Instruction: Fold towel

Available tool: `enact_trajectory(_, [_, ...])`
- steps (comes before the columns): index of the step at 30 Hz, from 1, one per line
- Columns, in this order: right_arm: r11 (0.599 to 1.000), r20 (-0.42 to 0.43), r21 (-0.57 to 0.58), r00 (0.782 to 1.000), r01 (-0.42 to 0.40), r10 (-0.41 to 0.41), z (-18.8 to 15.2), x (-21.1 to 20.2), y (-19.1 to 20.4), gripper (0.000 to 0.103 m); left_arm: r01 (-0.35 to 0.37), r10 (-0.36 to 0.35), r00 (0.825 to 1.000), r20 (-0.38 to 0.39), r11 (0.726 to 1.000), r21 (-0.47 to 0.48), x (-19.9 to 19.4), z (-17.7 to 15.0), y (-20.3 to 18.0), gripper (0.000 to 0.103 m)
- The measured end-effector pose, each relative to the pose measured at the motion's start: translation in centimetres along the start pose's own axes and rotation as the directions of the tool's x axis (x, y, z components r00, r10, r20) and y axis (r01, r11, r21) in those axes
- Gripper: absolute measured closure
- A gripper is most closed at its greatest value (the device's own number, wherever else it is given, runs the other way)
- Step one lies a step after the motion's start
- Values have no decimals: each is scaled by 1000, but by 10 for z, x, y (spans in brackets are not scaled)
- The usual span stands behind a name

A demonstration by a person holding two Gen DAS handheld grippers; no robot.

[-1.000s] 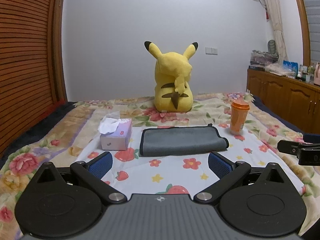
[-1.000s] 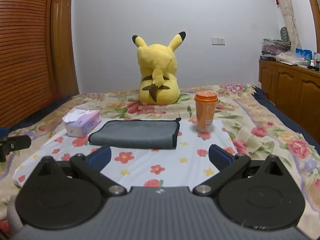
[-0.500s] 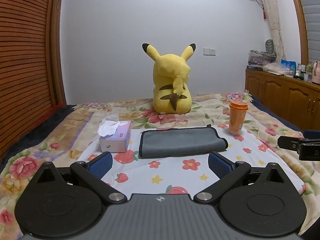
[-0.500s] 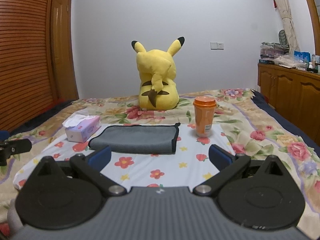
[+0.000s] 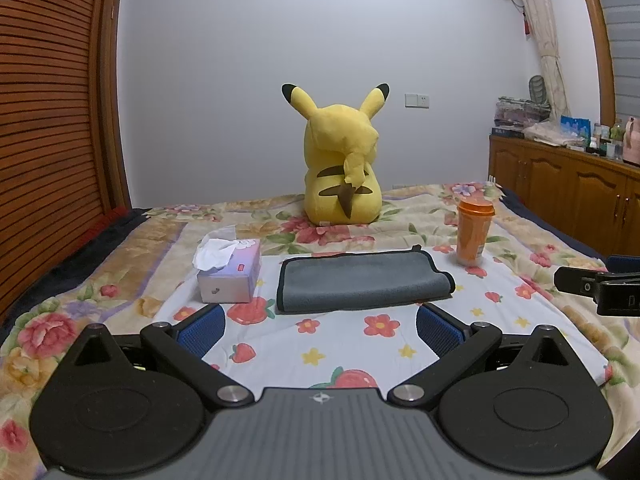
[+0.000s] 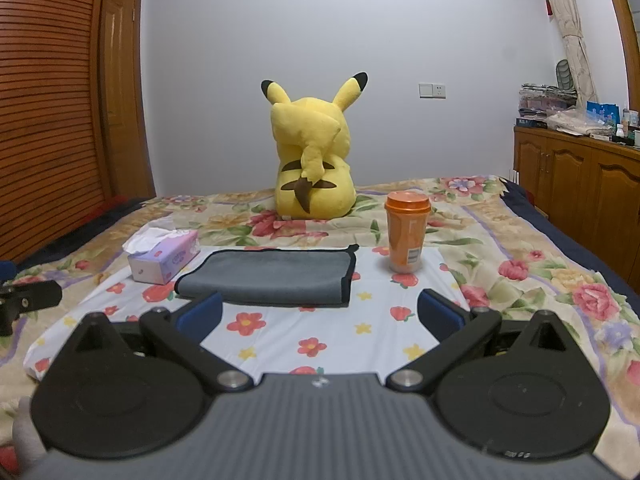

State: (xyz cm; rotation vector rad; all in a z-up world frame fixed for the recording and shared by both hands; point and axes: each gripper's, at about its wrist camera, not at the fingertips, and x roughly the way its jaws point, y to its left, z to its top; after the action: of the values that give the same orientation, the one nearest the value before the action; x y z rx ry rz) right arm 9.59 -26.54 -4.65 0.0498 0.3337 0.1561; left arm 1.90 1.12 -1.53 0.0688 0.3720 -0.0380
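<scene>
A grey towel (image 5: 360, 282) with a black edge lies folded flat on a white floral cloth (image 5: 340, 340) on the bed; it also shows in the right wrist view (image 6: 272, 278). My left gripper (image 5: 318, 326) is open and empty, a little short of the towel's near edge. My right gripper (image 6: 320, 314) is open and empty, also just short of the towel. Neither touches it. The right gripper's tip shows at the right edge of the left wrist view (image 5: 592, 288).
A tissue box (image 5: 228, 276) stands left of the towel. An orange lidded cup (image 5: 474, 234) stands to its right. A yellow plush toy (image 5: 340, 172) sits behind. Wooden cabinets (image 5: 568, 196) line the right wall, a slatted wooden wall (image 5: 52, 120) the left.
Both views have tilted up slightly, so the towel and bed sit a little lower in frame. The towel has not moved and both grippers stay open.
</scene>
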Motion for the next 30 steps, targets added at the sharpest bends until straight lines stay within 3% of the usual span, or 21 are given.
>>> enact_trajectory(30, [1000,1,2,1000,0,0,0,0,0,0,0,0,1000,-1,1000,1,0,-3,-2,0])
